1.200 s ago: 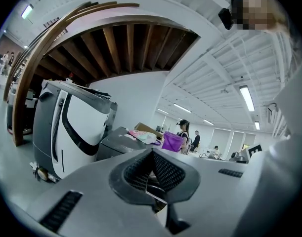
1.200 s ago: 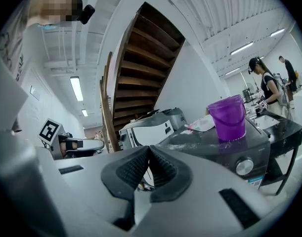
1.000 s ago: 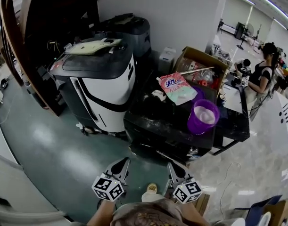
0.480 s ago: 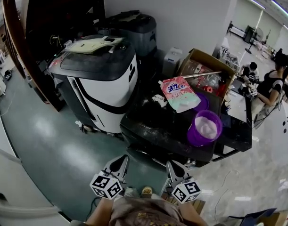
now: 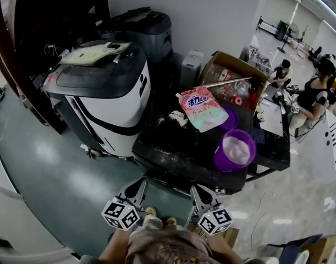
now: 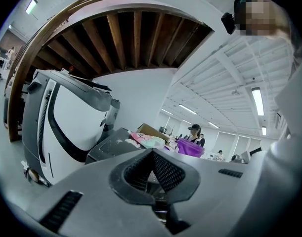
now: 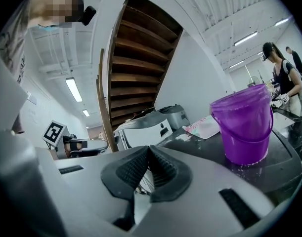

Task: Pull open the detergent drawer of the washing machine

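Head view: both forearms (image 5: 117, 247) enter at the bottom edge and hold the left tool (image 5: 139, 183) and the right tool (image 5: 196, 190) side by side. Each tool points forward and roughly level above the green floor (image 5: 58, 169), just short of the near edge of the black tabletop (image 5: 168, 147). Neither touches anything. The washing machine (image 5: 110, 100), white with a dark lid, stands on the floor beside the tabletop's left edge, well apart from both tools. Its detergent drawer I cannot pick out from this angle. A purple bucket (image 5: 234, 150) sits near the tabletop's front right corner. A pink detergent pouch (image 5: 200, 108) lies toward the far edge, just beside a cardboard box (image 5: 229, 64).

Left gripper view: the left tool (image 6: 152, 153) is closed, pads together, with nothing between them. The washing machine (image 6: 71, 117) rises ahead to the left.

Right gripper view: the right tool (image 7: 149, 148) is likewise closed and empty. The purple bucket (image 7: 242, 125) stands ahead to the right on the tabletop, and the washing machine (image 7: 143, 130) is beyond it.
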`<state>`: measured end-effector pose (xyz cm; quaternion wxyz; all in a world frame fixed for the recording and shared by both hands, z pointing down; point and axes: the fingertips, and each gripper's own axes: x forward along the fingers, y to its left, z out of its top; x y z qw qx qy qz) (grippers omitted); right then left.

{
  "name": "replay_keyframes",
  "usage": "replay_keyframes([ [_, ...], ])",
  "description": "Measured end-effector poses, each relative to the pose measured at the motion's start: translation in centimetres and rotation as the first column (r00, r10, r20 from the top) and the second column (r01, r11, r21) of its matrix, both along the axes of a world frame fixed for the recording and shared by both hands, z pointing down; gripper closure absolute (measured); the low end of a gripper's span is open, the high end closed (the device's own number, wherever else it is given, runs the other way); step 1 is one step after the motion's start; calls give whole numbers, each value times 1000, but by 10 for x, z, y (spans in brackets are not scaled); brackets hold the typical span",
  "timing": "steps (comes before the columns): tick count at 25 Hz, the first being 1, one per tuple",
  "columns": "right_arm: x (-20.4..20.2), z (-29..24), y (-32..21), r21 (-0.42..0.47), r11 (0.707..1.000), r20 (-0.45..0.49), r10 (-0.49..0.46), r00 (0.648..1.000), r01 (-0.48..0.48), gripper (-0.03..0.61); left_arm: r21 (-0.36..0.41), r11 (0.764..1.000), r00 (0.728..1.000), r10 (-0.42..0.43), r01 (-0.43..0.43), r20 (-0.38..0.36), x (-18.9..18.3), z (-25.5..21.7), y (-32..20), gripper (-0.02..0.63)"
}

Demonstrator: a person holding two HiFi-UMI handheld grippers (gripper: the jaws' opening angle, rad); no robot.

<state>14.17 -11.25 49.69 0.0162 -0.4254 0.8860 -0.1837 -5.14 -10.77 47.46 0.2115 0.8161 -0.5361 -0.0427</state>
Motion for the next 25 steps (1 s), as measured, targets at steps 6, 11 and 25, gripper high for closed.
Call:
replay_keyframes([
  [6, -1, 0, -15, 7, 999, 2, 40, 999, -41, 575, -1, 999, 998, 50, -50, -25, 5, 4, -24, 594],
  [11, -2, 3, -22, 3, 998, -2, 69, 998, -69, 575, -12, 997, 997, 70, -70, -36, 4, 10, -41, 594],
  [25, -12, 11, -34, -16, 994, -11, 103, 995, -104, 576, -35, 990, 989, 133, -136, -63, 1, 25, -61, 591],
])
